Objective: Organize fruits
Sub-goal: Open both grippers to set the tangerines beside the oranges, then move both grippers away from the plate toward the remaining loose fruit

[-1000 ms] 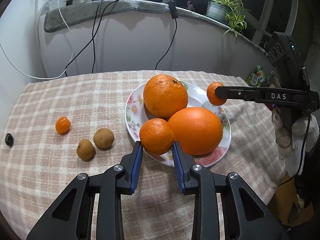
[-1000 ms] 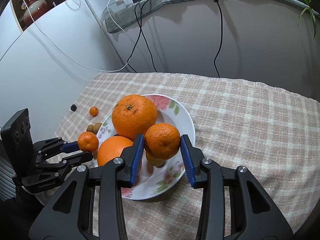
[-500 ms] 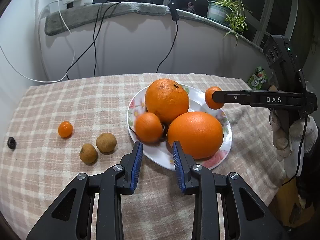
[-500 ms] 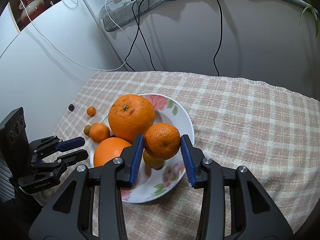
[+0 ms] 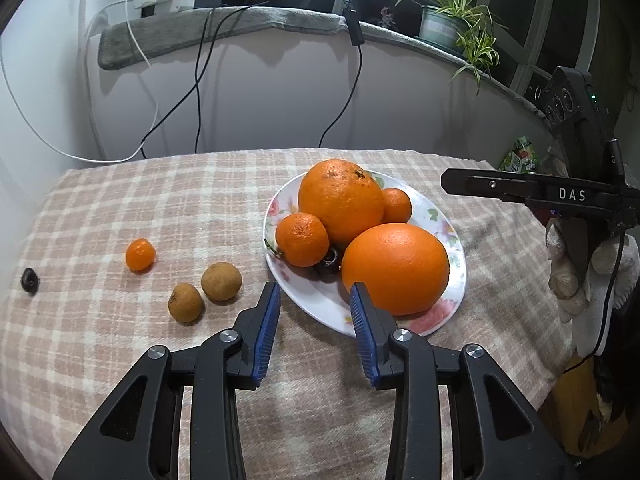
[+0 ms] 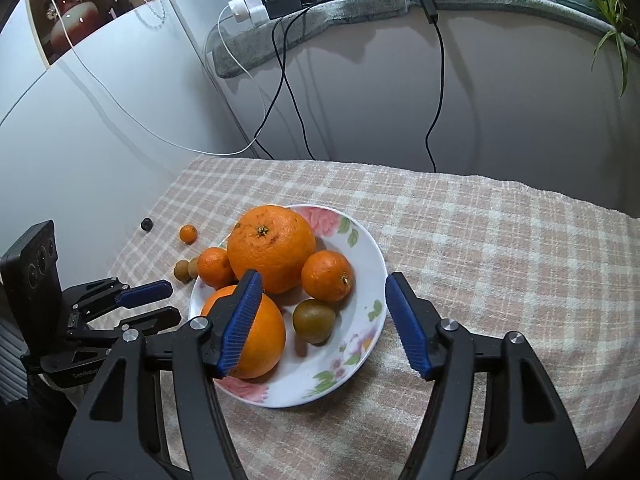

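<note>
Left claw [image 5: 314, 306] spread, gripping nothing, hovering at the near edge of the floral plate [image 5: 448, 224]. Right claw [image 6: 322, 322] spread wide, also gripping nothing, poised above the plate's near side. On the plate: a big rough orange [image 6: 271, 248] at the far side, a smooth orange [image 6: 256, 332] nearer, a mandarin [image 6: 327, 276] touching the big one, another mandarin [image 6: 214, 267] at the left rim, a greenish-brown fruit [image 6: 314, 320]. Left of the plate on the checked cloth [image 5: 160, 200] covering the surface: two brown longans [image 5: 204, 292] just beside each other, a tiny kumquat [image 5: 140, 255] farther off, a small black object [image 5: 29, 280] near the left edge.
</note>
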Demonstrator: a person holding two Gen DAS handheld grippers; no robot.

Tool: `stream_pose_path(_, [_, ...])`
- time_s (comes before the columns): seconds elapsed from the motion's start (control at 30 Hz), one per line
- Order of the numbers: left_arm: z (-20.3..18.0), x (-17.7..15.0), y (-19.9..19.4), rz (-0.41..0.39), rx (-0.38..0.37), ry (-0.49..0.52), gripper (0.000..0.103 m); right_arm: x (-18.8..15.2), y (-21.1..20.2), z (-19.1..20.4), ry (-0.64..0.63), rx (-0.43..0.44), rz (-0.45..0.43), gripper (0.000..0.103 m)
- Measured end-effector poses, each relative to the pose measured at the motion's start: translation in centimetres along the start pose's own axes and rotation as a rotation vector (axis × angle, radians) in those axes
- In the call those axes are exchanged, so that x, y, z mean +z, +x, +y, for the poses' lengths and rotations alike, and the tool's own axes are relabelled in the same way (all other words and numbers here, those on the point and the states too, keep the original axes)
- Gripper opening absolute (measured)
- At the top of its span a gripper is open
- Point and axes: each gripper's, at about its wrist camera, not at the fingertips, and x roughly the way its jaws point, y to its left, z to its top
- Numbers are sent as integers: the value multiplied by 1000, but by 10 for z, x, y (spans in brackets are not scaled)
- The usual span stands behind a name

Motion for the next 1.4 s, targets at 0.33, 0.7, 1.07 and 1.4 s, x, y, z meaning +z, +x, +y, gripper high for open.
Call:
stream_pose_path(0.33, [-3, 2, -8, -18, 16, 9, 41, -3, -8, 12, -29, -8, -25, 67])
stream_pose_path(0.7, [-1, 0, -19, -51, 42, 16, 47, -2, -20, 29, -47, 5, -79, 67])
stream_pose_path(1.07, [14, -7, -31, -80, 89, -1, 66, -3, -21, 58, -107, 33, -99, 82])
stream_pose_path(1.4, [62, -26, -44, -63, 170, -67, 68, -2, -14, 99, -239, 55, -76, 88])
